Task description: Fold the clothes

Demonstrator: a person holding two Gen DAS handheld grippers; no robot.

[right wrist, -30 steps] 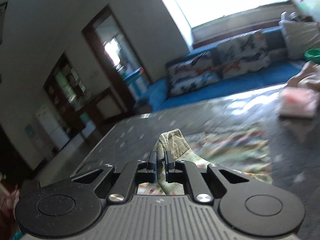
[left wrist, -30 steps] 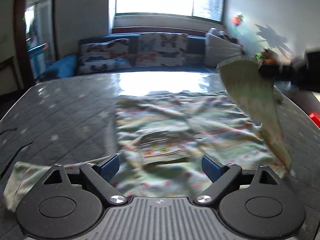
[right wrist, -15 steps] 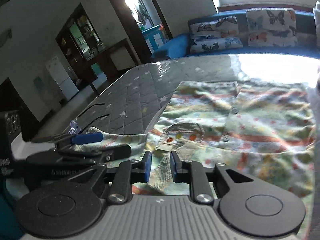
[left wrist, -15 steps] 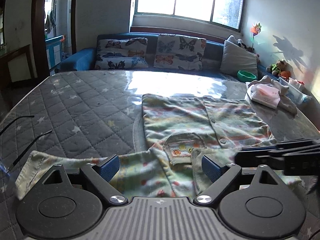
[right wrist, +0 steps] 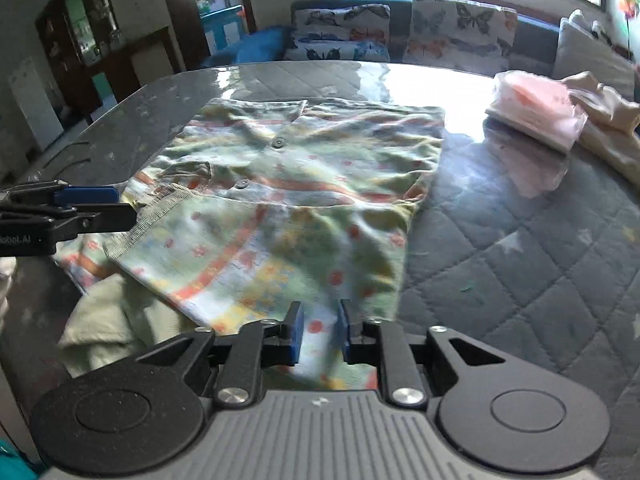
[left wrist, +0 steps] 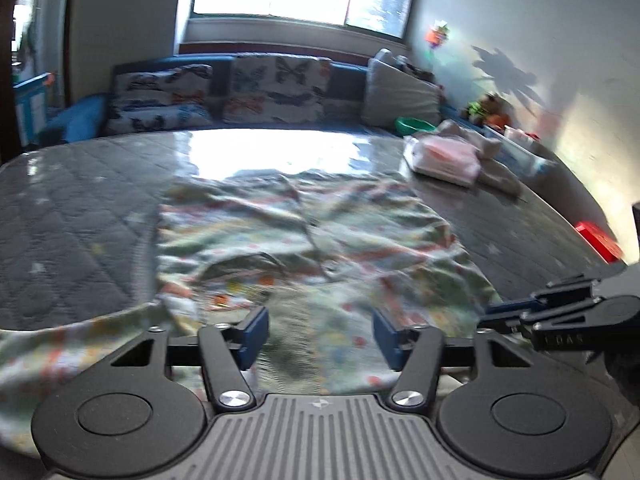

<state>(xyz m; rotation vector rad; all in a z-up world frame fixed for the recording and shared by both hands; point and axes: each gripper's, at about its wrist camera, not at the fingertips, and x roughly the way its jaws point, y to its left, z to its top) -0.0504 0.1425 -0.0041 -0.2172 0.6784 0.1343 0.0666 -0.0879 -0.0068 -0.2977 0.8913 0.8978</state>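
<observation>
Spread flat ahead of both pairs of fingers on the grey quilted mattress (right wrist: 532, 248): a pale green button-front shirt with orange stripes and small coloured prints (right wrist: 288, 196), placket buttons facing up.

Left gripper (left wrist: 320, 330): fingers wide apart, nothing between the blue pads (left wrist: 256, 330), shirt fabric lying just below and ahead of them. Same wide spread as half a second ago. Left sleeve trailing off to the left of the fingers, blurred.

Right gripper (right wrist: 319, 332): fingers parted only narrowly, holding nothing, printed cloth visible through the gap. A second ago clamped on a raised fold of the shirt; half a second ago already let go and slightly apart; now a little wider. That right sleeve now folded inward across the shirt front, its ribbed cuff edge ending left of the fingers near the left gripper's tips.

Compared with half a second ago, right gripper further right in the left wrist view, at the shirt's right edge instead of over it.

Far right of the fingers, well apart from the shirt: a pink packet in clear plastic (right wrist: 536, 108) touching a heap of cream cloth (right wrist: 608, 120).
</observation>
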